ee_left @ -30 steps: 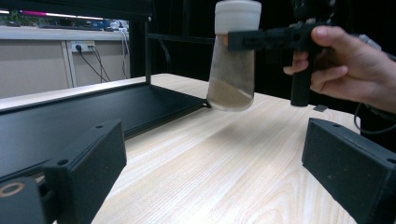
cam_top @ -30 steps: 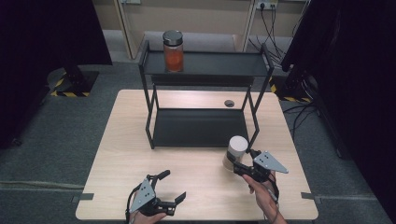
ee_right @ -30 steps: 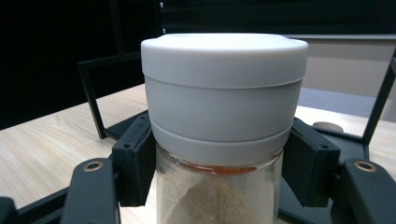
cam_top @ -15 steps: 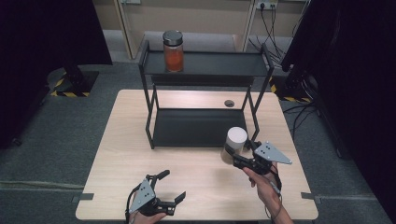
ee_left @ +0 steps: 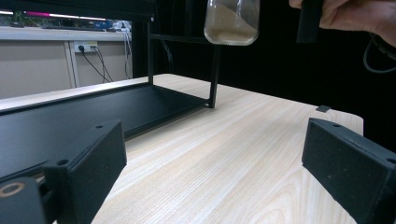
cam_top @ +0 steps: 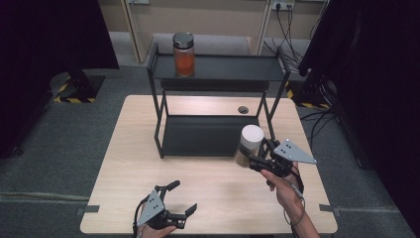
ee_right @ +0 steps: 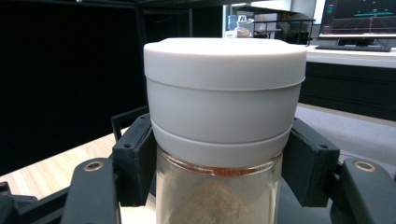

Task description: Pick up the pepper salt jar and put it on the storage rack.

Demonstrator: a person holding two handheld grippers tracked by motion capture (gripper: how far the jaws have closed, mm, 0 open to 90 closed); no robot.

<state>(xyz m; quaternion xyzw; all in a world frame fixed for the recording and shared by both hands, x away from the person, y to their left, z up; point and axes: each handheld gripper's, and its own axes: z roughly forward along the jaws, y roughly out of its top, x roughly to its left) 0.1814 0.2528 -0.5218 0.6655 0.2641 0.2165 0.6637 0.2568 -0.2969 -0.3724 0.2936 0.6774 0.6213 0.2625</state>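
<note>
Jar position: I see the white-lidded jar [cam_top: 249, 145] of tan powder clear of the table [cam_top: 208, 198], at the black shelf rack's [cam_top: 218, 69] front right corner.
Right gripper [cam_top: 252, 161]: I have it clamped on that jar just under the lid.
Left gripper [cam_top: 179, 199]: jaws spread wide, nothing between them, low at the table's near edge.
Count: two jars, counting the orange-filled jar [cam_top: 183, 54] on the top shelf; two grippers; one rack.

The jar [cam_top: 249, 145] right of centre in the high view has a white lid and clear glass over tan powder, while the jar [cam_top: 183, 54] at upper centre holds orange stuff under a dark lid. The shelf rack [cam_top: 218, 67] is black, the table [cam_top: 218, 191] pale wood grain, and yellow-black stripes [cam_top: 74, 99] mark the grey floor at left.
</note>
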